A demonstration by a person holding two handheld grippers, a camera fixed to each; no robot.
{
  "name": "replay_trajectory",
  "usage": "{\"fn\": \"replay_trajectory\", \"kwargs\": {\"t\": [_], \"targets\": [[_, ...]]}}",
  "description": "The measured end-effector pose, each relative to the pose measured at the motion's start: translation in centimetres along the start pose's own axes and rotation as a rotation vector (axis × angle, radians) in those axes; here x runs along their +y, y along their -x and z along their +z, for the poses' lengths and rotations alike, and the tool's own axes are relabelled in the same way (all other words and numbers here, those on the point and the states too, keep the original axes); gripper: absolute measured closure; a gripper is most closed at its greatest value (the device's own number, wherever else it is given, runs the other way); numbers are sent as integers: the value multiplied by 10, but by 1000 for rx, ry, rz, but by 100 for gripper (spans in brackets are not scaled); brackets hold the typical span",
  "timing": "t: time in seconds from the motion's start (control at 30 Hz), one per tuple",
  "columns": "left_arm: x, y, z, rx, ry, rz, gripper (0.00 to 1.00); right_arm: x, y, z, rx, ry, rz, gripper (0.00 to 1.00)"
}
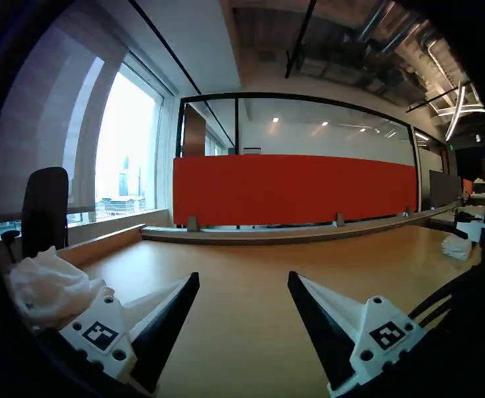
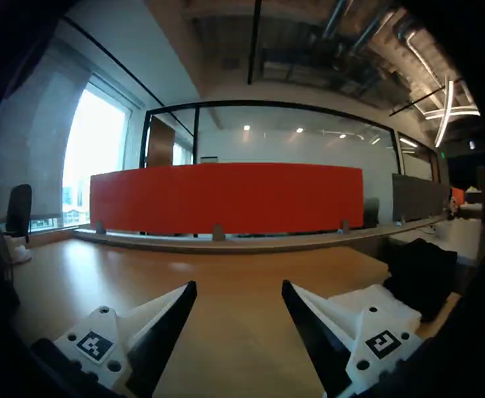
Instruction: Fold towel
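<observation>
The left gripper (image 1: 243,274) and right gripper (image 2: 238,283) are spread, holding nothing; the crumpled white towel (image 1: 50,288) lies just left of the left one

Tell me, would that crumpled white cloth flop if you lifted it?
Probably floppy: the white cloth lies bunched in soft folds. Likely light, since it looks thin. It shouldn't roll, slumped on the desk.

Both hand-held grippers (image 1: 242,273) (image 2: 237,282) have 2 white, black-edged fingers (image 1: 375,325) with square markers (image 1: 101,335).
</observation>
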State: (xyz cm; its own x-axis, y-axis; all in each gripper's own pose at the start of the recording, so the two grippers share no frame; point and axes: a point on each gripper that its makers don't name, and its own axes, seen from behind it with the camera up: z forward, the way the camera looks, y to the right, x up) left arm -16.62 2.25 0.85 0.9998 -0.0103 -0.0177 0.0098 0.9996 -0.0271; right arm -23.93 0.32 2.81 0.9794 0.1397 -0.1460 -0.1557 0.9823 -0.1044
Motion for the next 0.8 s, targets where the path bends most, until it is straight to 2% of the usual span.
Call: {"fn": "replay_trajectory", "kwargs": {"t": [0.8], "targets": [[-1, -1, 0, 0, 0, 0, 1, 0, 0, 2, 0, 2, -4, 0]]}}
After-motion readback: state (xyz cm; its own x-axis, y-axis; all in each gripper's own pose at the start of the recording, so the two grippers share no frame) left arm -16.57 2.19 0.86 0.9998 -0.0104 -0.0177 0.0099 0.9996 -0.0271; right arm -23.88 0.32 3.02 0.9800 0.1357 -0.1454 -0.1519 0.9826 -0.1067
